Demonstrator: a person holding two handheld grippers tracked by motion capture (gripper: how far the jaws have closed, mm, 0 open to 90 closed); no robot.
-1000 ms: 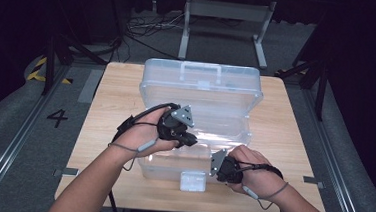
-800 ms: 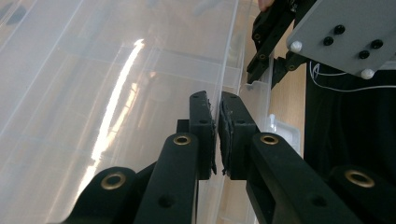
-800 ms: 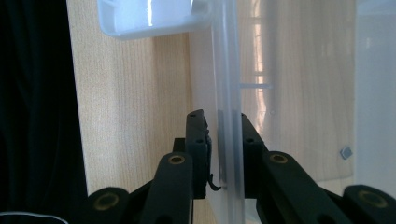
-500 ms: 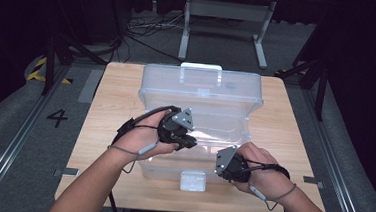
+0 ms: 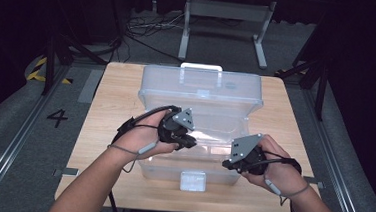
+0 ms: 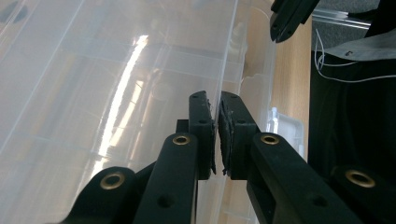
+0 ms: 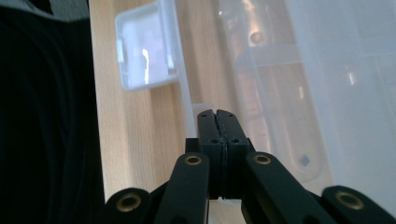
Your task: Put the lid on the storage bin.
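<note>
A clear plastic storage box (image 5: 201,99) stands on the wooden table (image 5: 110,115), its lid raised at the back with a white handle (image 5: 201,67) on top. My left gripper (image 5: 192,142) (image 6: 217,105) is shut on the thin clear front rim (image 6: 224,70) of the box. My right gripper (image 5: 228,164) (image 7: 217,116) hovers just above the box's front right. Its jaws have just been closing and now meet with nothing between them. The white latch (image 5: 192,180) (image 7: 144,51) lies flat on the table in front of the box.
The other gripper's black jaw tip (image 6: 289,18) shows ahead in the left gripper view. A dark floor with cables (image 5: 146,33) and a metal stand (image 5: 222,18) lies beyond the table's far edge. Bare wood flanks the box on both sides.
My right hand has lifted up and a little to the right, away from the box's front rim, and its jaws have shut. The left hand has stayed put on the rim.
</note>
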